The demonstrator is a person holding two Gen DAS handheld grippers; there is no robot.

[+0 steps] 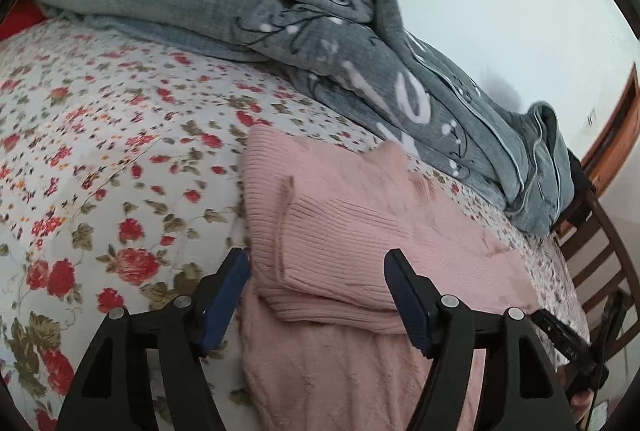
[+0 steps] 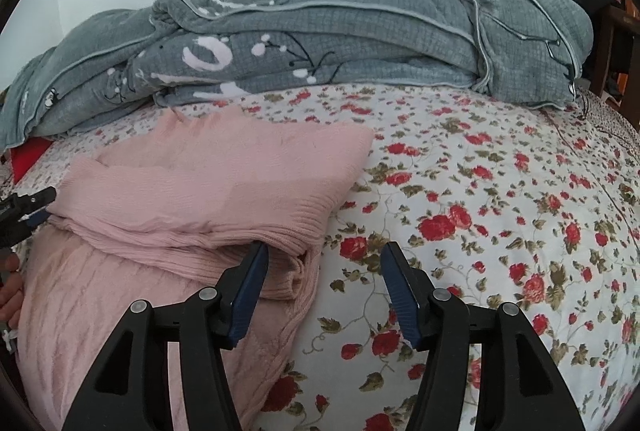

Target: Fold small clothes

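The pink sweater (image 2: 208, 191) lies folded on the flowered bedsheet (image 2: 500, 191), its lower part cut off by the frame and its far edge just short of the grey blanket (image 2: 320, 43) heaped along the wall. The left gripper (image 1: 318, 263) stands apart astride the folded edge, pads not pressing. The right gripper (image 2: 324, 259) stands apart at the sweater's right corner, with bare sheet open to its right.
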